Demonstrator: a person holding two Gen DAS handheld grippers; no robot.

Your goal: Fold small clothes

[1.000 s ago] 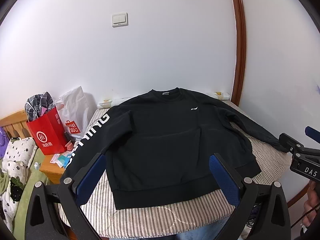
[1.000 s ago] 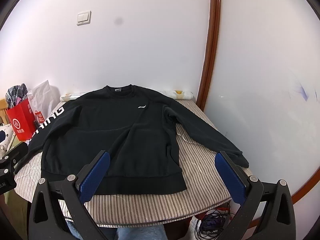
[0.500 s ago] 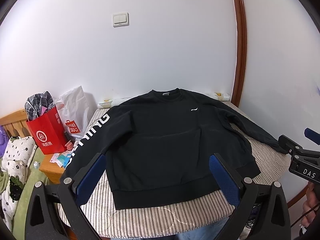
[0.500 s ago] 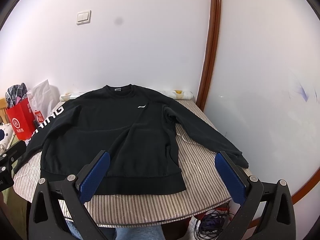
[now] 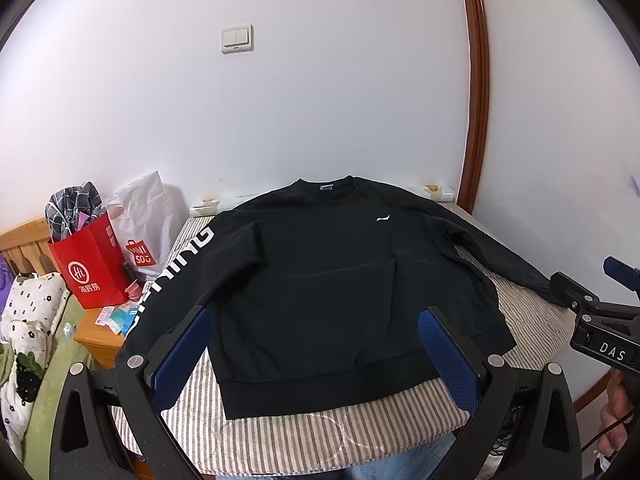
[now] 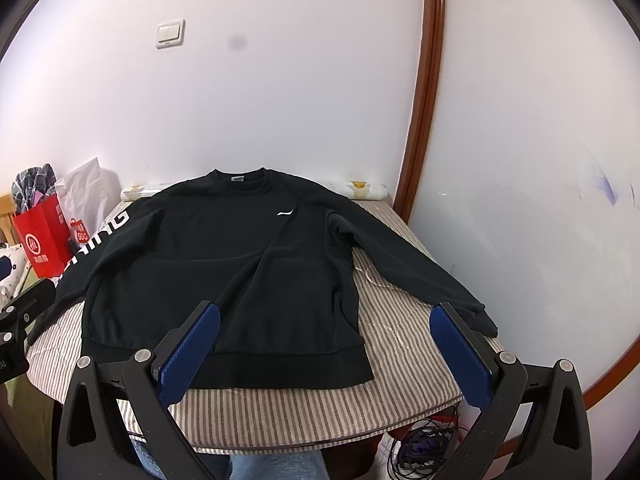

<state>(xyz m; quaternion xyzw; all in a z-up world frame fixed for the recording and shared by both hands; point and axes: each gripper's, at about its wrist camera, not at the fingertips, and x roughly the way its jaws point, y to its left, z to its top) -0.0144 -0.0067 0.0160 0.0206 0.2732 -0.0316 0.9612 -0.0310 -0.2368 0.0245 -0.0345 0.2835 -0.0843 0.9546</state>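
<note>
Above table (image 6: 400,408), both tongs (image 5: 316,356) agape.

Black sweatshirt (image 5: 320,280) flat, face-up, sleeves spread, white sleeve lettering.

A black sweatshirt (image 5: 320,280) with white sleeve lettering and a small white chest logo lies on a brown-and-white striped bed (image 6: 400,344), beside a red paper bag (image 5: 94,268), a white plastic bag (image 5: 148,216) and blue-padded fingers (image 6: 188,354).
</note>
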